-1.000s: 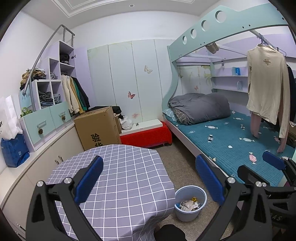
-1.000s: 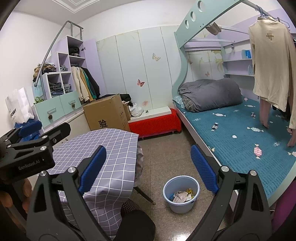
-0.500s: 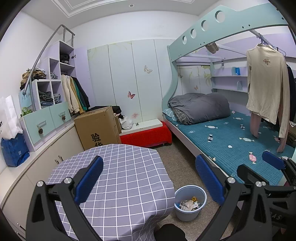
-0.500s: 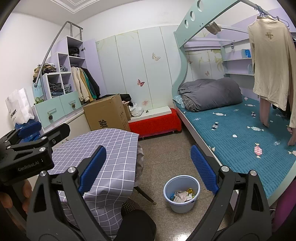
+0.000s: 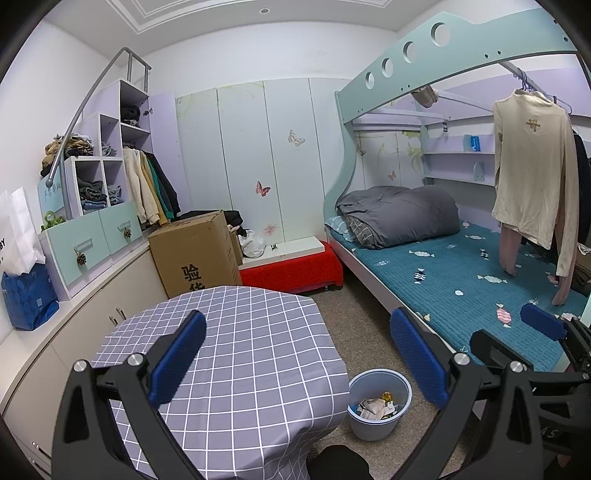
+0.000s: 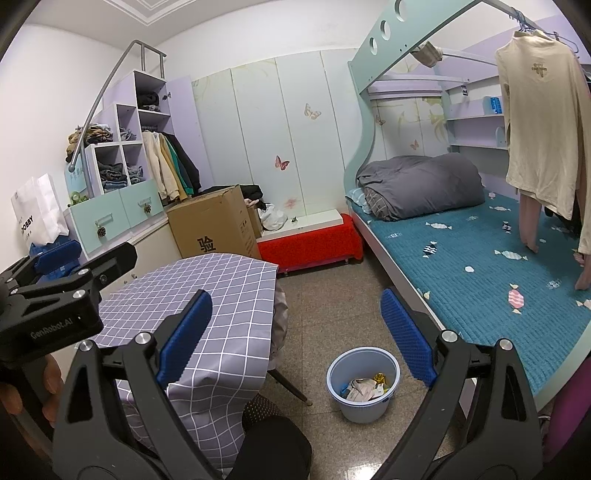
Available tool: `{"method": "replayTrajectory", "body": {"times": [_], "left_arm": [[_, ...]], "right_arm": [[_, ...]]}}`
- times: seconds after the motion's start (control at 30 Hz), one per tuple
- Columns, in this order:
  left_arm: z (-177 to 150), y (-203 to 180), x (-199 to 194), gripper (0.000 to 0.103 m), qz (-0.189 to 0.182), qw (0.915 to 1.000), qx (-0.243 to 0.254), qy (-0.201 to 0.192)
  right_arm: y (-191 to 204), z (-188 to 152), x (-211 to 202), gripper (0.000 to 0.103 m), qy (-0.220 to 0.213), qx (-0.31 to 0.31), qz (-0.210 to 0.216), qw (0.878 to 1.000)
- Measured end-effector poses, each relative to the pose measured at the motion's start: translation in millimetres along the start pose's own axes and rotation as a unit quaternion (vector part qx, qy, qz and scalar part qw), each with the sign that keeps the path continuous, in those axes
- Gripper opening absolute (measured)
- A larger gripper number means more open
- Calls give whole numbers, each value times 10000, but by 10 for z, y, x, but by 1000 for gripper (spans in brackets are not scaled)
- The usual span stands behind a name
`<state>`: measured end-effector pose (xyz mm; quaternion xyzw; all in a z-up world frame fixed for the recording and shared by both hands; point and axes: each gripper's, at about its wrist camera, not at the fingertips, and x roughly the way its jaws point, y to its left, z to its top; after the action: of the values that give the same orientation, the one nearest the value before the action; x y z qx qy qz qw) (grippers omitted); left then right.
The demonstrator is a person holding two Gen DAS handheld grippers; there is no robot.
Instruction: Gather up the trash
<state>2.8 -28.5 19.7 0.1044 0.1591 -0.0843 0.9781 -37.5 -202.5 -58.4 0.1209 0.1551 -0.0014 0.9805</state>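
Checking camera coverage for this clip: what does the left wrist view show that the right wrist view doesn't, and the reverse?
Only the left wrist view shows the ceiling light and the right gripper from outside, at its right edge.

Only the right wrist view shows the table leg under the checked tablecloth, the hand on the left gripper's handle, and the left gripper from outside.

Both show the blue trash bin with crumpled paper inside, the cardboard box, the bed, and open, empty grippers: left gripper, right gripper.
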Motion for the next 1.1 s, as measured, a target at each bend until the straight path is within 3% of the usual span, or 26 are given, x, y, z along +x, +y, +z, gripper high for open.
{"method": "replayTrajectory", "body": {"times": [1.1], "left_arm": [[7, -76, -31, 98, 16, 10000, 27, -29]], "right_arm": [[-18, 29, -3, 91, 9, 19, 2, 10000]]}}
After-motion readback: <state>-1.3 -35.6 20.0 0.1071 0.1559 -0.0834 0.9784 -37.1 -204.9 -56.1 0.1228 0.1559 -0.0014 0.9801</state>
